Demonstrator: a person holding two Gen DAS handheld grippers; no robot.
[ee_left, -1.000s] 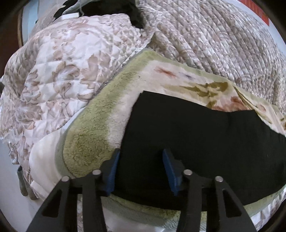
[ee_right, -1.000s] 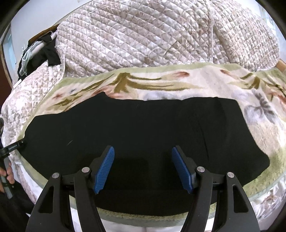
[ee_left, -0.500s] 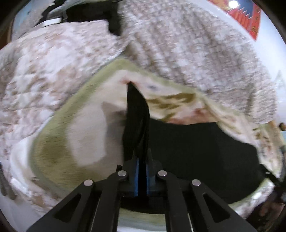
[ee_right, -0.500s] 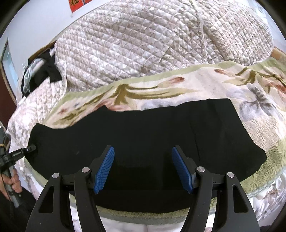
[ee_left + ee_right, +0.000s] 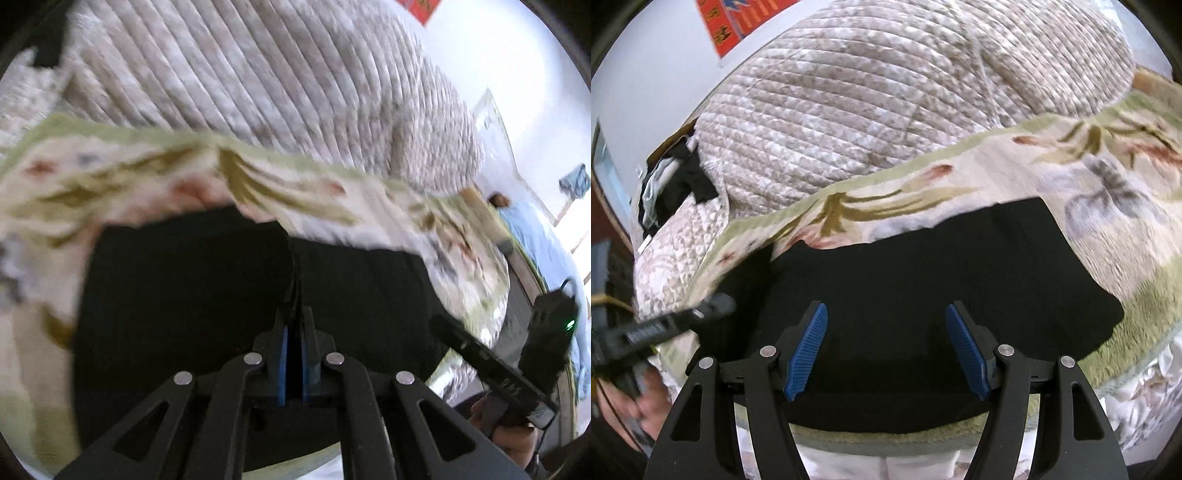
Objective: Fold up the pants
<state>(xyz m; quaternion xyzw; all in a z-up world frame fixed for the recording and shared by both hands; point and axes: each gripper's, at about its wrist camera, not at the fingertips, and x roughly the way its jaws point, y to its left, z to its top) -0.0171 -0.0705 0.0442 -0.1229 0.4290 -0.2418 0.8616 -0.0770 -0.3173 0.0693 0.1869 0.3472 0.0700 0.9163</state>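
Pants (image 5: 177, 295) half-folded on blanket (image 5: 1137, 317): left gripper (image 5: 292, 354) pinching lifted end over middle; right gripper (image 5: 886, 347) spread, hovering.

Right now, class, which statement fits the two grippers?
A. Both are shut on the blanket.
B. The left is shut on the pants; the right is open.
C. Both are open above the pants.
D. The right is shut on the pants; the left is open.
B: the left gripper has its blue pads pressed together on a fold of the black pants, while the right gripper has its pads wide apart.
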